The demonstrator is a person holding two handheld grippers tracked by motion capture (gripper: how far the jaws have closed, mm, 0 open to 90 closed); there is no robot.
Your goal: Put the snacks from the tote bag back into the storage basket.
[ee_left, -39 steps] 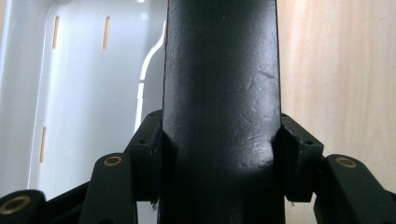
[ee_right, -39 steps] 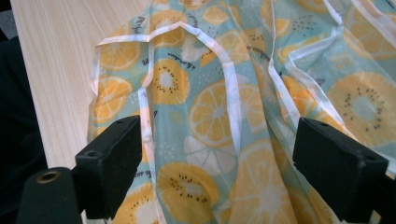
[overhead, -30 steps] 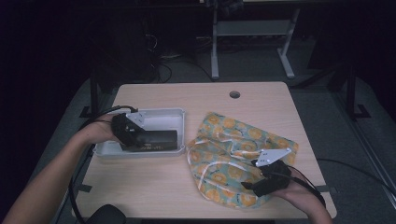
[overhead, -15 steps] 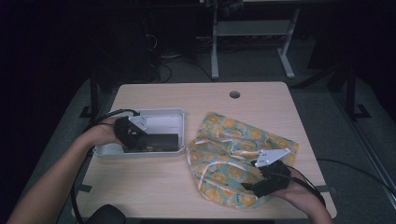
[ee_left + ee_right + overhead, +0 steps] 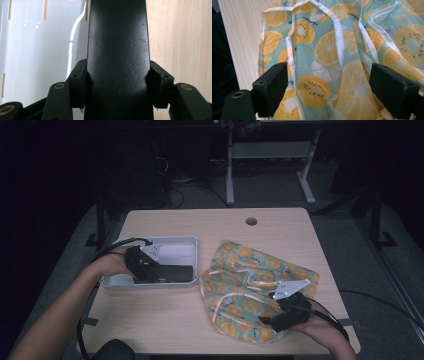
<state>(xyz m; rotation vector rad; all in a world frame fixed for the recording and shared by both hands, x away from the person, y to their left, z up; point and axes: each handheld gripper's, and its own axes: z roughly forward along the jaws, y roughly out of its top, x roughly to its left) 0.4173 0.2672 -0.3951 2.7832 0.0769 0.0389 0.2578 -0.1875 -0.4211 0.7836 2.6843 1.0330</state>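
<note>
A flat black slab point(image 5: 175, 274) lies along the front of a white plastic tray point(image 5: 175, 249) at the left of the table. My left gripper point(image 5: 156, 271) is shut on the slab's near end. In the left gripper view both pads point(image 5: 82, 82) press on the sides of the black slab point(image 5: 117, 50), above the white tray point(image 5: 37, 50). A light-blue cloth bag printed with orange slices and white straps point(image 5: 250, 275) lies rumpled at the right. My right gripper point(image 5: 269, 320) rests at its front edge. Its jaws stand wide open over the cloth point(image 5: 327, 50), right gripper point(image 5: 332, 87) holding nothing.
The wooden table point(image 5: 210, 225) has a round cable hole point(image 5: 251, 221) near its far edge. The left table edge point(image 5: 239, 37) runs beside the cloth in the right gripper view. Cables trail from both grippers. Desk legs and a dark floor lie beyond the table.
</note>
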